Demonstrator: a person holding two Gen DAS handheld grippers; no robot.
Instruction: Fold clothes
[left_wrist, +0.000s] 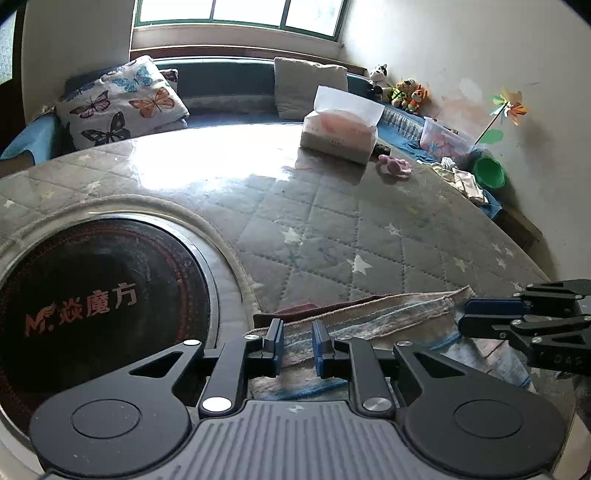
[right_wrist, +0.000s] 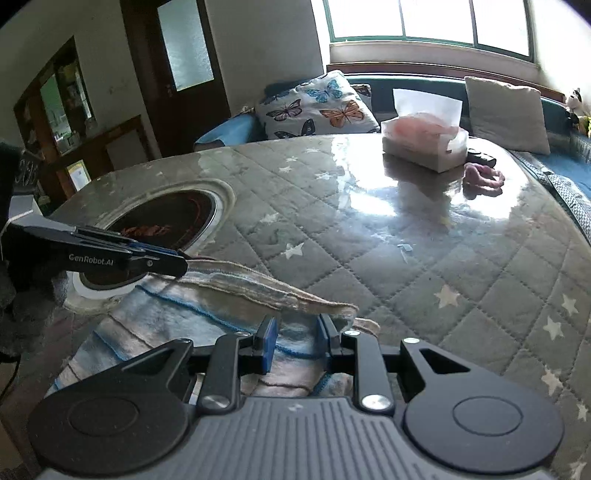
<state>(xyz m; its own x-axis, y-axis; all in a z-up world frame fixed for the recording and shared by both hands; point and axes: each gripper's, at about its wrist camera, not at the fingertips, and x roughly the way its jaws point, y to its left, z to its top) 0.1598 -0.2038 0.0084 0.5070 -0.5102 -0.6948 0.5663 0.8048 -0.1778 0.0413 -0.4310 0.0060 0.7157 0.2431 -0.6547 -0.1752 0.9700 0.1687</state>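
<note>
Striped cloth (left_wrist: 369, 325) at tabletop (left_wrist: 332, 229) near edge, lower part hidden, left hand-held gripper (left_wrist: 297, 341) and right hand-held gripper (right_wrist: 295, 341) both pinching its raised hem.

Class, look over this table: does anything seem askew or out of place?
A small pink toy lies loose beside the tissue box. The striped cloth hangs rumpled over the table edge, near the round cooktop.

Both grippers, right gripper (right_wrist: 295, 341) and left gripper (right_wrist: 177, 264), grip a striped cloth (right_wrist: 207, 306) over the quilted tabletop (right_wrist: 406, 258).
</note>
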